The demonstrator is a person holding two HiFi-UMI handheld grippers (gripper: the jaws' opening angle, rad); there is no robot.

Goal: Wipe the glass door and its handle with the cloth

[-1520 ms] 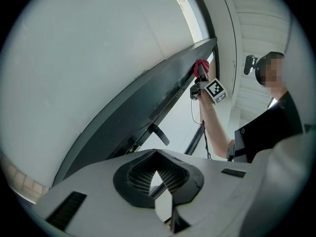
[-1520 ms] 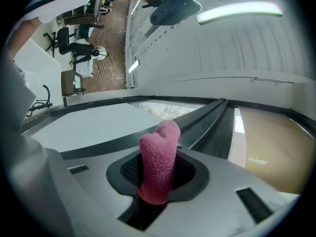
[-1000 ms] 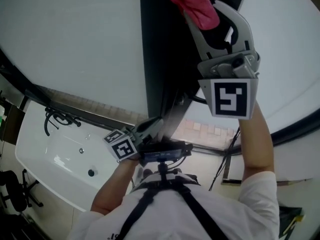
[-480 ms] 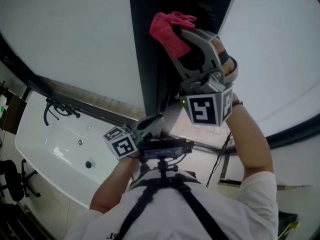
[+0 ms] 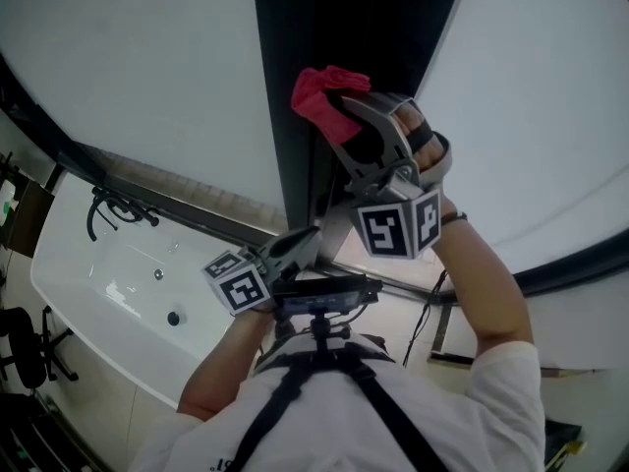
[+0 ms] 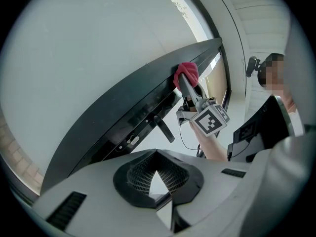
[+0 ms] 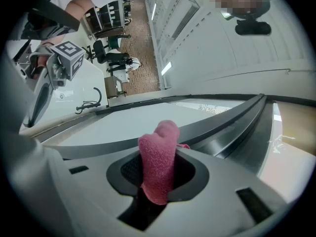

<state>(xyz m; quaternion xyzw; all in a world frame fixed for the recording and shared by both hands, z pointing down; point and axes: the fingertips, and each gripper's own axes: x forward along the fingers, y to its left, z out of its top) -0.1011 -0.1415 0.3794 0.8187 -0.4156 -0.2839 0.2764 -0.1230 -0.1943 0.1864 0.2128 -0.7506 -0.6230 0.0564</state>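
Observation:
A pink cloth (image 5: 319,96) is clamped in my right gripper (image 5: 342,118), which is shut on it and presses it to the dark door frame (image 5: 290,28) between two frosted glass panes (image 5: 147,77). In the right gripper view the cloth (image 7: 159,157) sticks up from the jaws in front of the glass (image 7: 123,125). My left gripper (image 5: 307,236) is lower down by the frame, its jaws together with nothing in them. In the left gripper view the black lever handle (image 6: 163,128) juts from the frame just beyond the jaw tips (image 6: 157,154), with the cloth (image 6: 186,73) further along.
A white basin (image 5: 108,293) with a black tap (image 5: 113,226) lies lower left. A black office chair (image 5: 29,362) stands at the far left edge. A thin black cable (image 5: 442,313) hangs by the frame foot at lower right.
My right gripper has slid the cloth down the dark frame and slightly left, towards the person. The left gripper has stayed put.

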